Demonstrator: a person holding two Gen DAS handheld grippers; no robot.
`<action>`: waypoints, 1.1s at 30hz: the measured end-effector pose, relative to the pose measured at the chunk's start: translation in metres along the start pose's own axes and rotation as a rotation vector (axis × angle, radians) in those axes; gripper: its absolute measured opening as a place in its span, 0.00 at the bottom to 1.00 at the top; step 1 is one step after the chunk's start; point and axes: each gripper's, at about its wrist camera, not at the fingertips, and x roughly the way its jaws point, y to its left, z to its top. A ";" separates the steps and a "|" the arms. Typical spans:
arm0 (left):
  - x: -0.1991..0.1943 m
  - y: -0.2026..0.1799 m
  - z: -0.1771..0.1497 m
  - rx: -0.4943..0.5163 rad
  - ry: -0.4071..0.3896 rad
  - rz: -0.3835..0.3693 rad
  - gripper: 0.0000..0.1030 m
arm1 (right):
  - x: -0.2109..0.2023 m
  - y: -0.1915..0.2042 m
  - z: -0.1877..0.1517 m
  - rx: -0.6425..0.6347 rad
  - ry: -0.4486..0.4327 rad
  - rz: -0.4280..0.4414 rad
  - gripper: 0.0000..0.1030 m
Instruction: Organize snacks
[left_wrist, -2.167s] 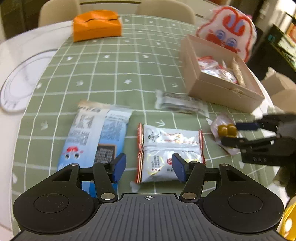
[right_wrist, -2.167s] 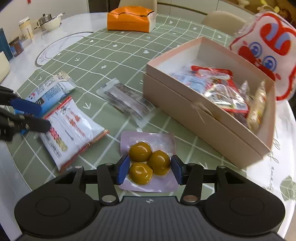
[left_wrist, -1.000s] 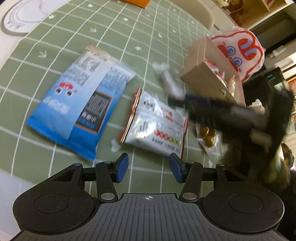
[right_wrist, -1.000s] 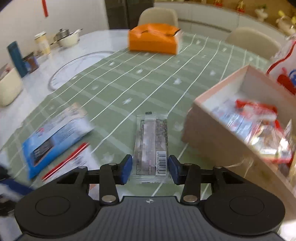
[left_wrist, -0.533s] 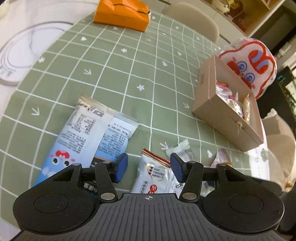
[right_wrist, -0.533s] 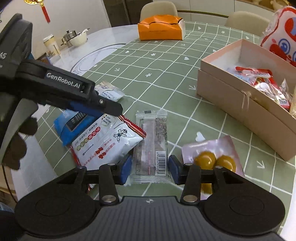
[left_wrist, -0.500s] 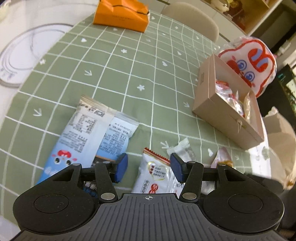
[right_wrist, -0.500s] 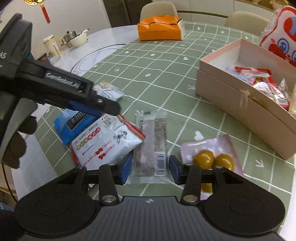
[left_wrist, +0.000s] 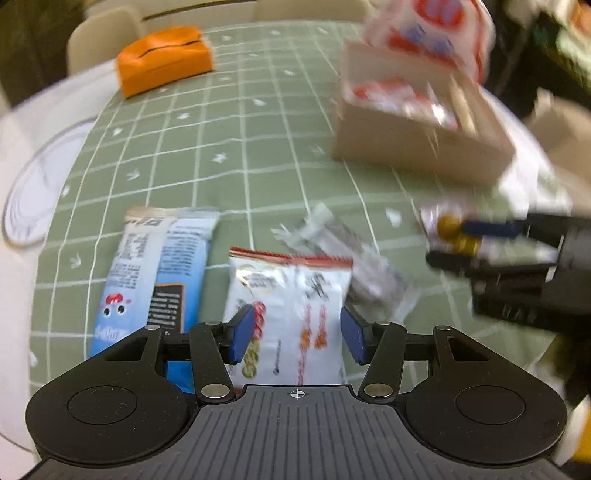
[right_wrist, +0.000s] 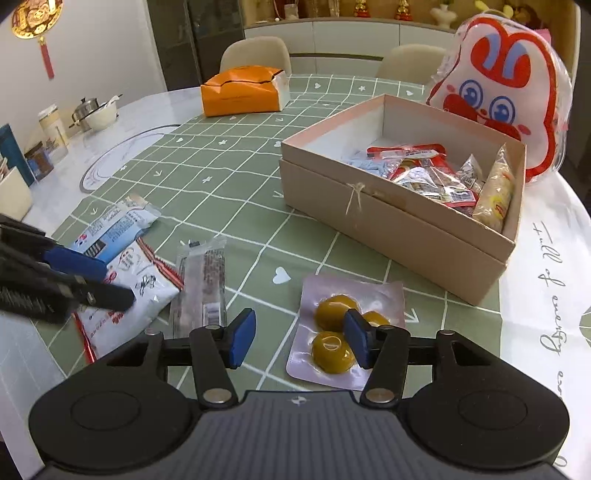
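My left gripper is open, hovering low over a white packet with red edges that shows between its pads. A blue packet lies to its left and a clear bar wrapper to its right. My right gripper is open with its jaws opening. Bare cloth lies between them, and the right pad overlaps a silver pack of three yellow balls. The bar wrapper lies just left of the right gripper's left pad. An open cardboard box holds several snacks.
A rabbit-shaped bag stands behind the box. An orange tissue box sits at the far side of the green checked cloth. Jars and a pot stand far left. The left gripper reaches in over the white packet.
The right gripper slid right, off the bar wrapper toward the yellow-ball pack, and its jaws widened. The left gripper swung and rolled until the white packet lay between its pads.
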 end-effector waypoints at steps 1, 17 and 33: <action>0.002 -0.005 -0.002 0.033 -0.002 0.018 0.58 | -0.001 0.000 -0.002 -0.006 -0.004 -0.003 0.53; 0.011 0.029 0.006 -0.060 -0.030 -0.029 0.66 | -0.001 0.009 -0.013 -0.033 -0.043 -0.019 0.71; 0.003 0.041 0.002 -0.126 -0.031 -0.082 0.62 | 0.008 0.015 -0.005 -0.057 0.027 0.023 0.90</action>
